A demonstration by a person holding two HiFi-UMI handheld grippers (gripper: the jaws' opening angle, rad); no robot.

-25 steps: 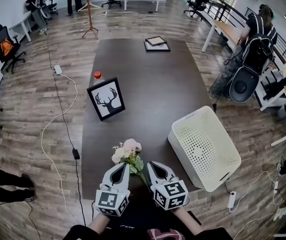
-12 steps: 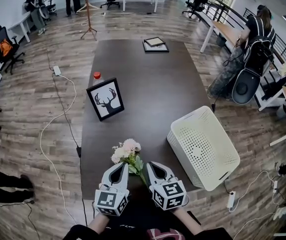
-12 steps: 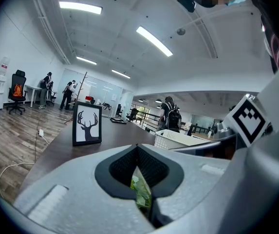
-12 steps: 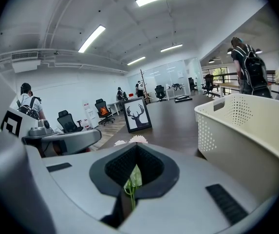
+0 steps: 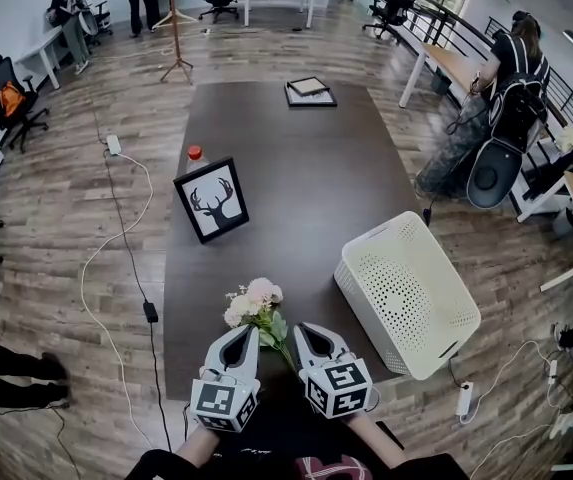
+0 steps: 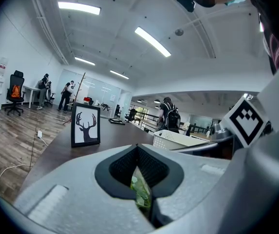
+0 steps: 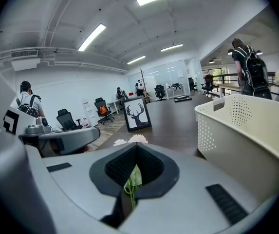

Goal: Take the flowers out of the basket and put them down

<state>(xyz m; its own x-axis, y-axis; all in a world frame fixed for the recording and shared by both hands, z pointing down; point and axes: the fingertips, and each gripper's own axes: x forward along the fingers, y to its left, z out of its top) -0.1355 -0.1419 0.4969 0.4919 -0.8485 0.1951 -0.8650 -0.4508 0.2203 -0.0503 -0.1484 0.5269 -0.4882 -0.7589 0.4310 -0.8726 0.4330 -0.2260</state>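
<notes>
Near edge of the table (image 5: 296, 168): flowers (image 5: 256, 303) out of the basket (image 5: 406, 298), held low.
The stems' long axis runs back between the grippers, blooms pointing away. The left gripper (image 5: 250, 332) looks closed on a leaf, the right gripper (image 5: 300, 330) on a stem.

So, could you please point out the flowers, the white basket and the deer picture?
flowers (image 5: 254, 301), head view, pink blooms.
white basket (image 5: 406, 298), head view, perforated wall.
deer picture (image 5: 213, 200), head view, antler print.

Grey left gripper (image 5: 250, 332) and grey right gripper (image 5: 305, 330) side by side, low, tips angled inward. Both jaw pairs closed, pinching stems of pink-white flowers (image 5: 254, 301).
</notes>
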